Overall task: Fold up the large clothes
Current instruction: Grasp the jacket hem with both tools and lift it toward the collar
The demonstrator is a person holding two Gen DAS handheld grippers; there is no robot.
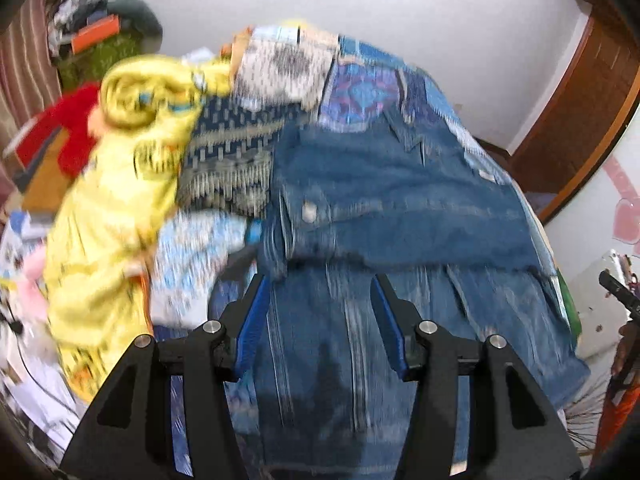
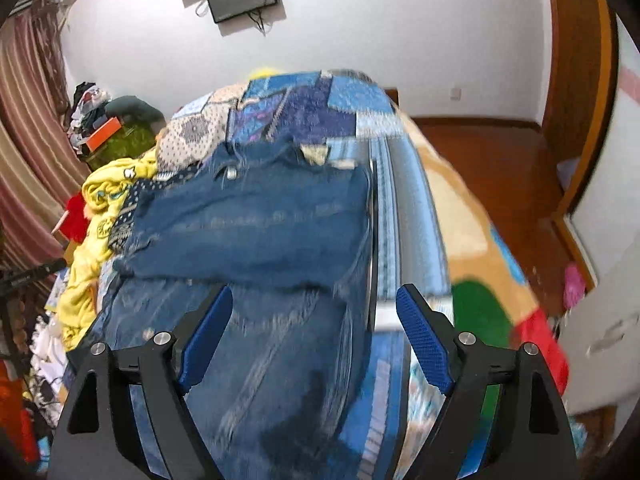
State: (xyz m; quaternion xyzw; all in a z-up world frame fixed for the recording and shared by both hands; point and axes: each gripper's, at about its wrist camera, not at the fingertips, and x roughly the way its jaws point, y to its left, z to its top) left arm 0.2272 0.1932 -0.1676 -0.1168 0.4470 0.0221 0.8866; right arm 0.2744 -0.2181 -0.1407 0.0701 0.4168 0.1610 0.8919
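Yellow garment (image 1: 108, 208), one, lies bunched along the bed's left edge; one pair of denim jeans (image 2: 256, 224) lies folded mid-bed on the patchwork quilt (image 2: 320, 108). Left hand-held gripper (image 1: 318, 304) and right hand-held gripper (image 2: 314, 308) both hover released, grasping nothing.

Even, bright indoor light, no hard shadows; both views smeared by motion blur, worst on the jeans (image 1: 380, 200) and yellow cloth (image 1: 112, 200); fisheye bends edges, dark corners
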